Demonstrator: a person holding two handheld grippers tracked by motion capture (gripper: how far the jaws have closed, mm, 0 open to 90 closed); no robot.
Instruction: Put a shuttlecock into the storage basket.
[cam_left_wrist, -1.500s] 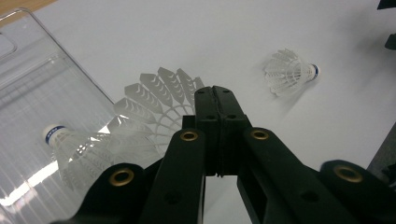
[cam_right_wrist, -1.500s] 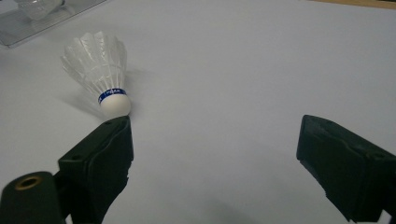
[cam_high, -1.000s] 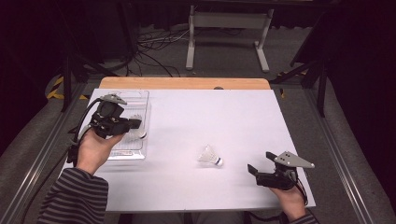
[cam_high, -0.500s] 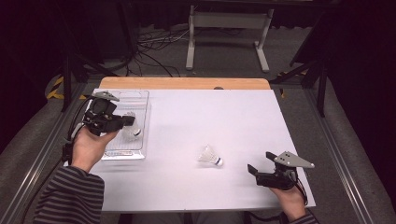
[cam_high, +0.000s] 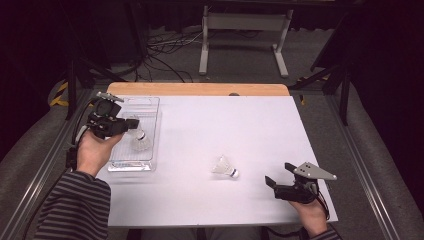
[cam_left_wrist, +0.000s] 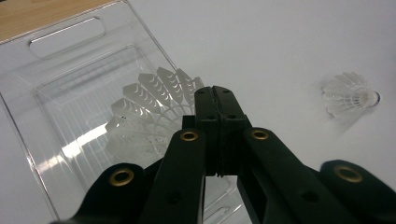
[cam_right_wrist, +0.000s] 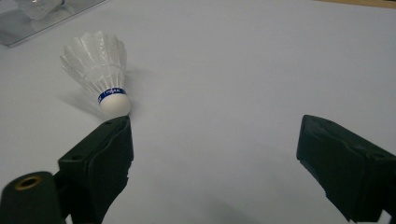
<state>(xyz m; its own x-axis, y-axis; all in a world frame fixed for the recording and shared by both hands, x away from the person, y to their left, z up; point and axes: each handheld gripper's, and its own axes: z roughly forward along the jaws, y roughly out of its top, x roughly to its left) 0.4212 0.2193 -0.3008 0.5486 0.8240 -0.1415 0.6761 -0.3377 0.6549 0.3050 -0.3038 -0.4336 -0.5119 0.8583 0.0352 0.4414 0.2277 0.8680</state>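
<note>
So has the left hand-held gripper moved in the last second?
Yes. In the high view, the left hand-held gripper has drifted leftward toward the outer rim of the clear tray. It remains over the tray, jaws shut.

The tray (cam_high: 150, 107) is clear, glossy plastic; the shuttlecock (cam_high: 223, 166) has white feathers and a smooth cork tip; the table (cam_high: 240, 130) is matt white with a wooden far edge.

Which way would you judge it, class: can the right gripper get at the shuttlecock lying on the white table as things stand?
Probably yes. The right gripper has its jaws wide open, the shuttlecock lies just beyond them on the bare table, and nothing stands between.
</note>
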